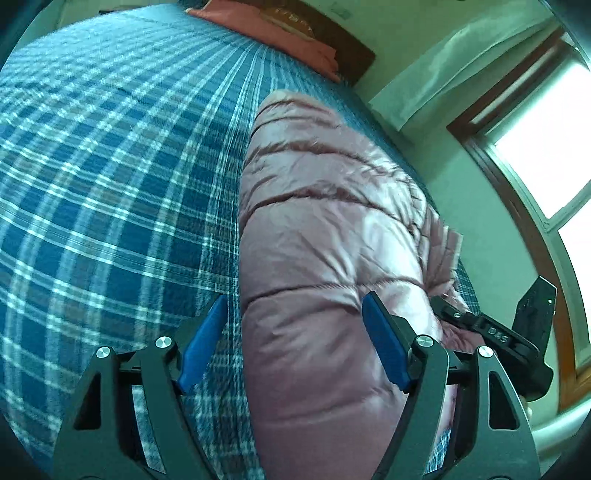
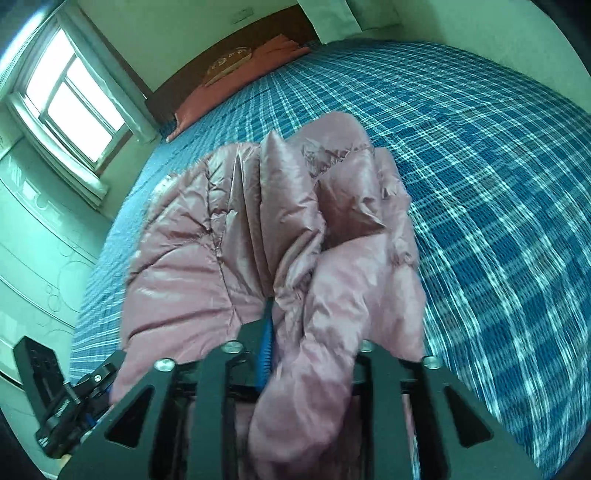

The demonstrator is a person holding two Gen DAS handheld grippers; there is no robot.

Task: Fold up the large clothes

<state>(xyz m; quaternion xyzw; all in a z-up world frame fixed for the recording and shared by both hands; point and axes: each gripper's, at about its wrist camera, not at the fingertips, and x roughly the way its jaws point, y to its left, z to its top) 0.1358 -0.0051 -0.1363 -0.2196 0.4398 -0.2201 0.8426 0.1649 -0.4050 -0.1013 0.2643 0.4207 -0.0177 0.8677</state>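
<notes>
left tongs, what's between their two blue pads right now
In the left wrist view, the open left tongs straddle the pink puffer jacket's edge and a strip of blue plaid bedspread.

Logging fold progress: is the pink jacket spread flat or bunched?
Bunched: the jacket is gathered into puckered folds where the right gripper pinches it.

"D45" on right hand-held gripper (image 1: 496,334) body

A blue plaid bedspread (image 2: 480,155) covers the bed ahead of the claw. Beyond it lie an orange-red pillow (image 2: 236,83) and dark wooden headboard (image 2: 177,83). A bright wood-framed window (image 2: 70,92) lights pale green walls (image 2: 166,29).
</notes>
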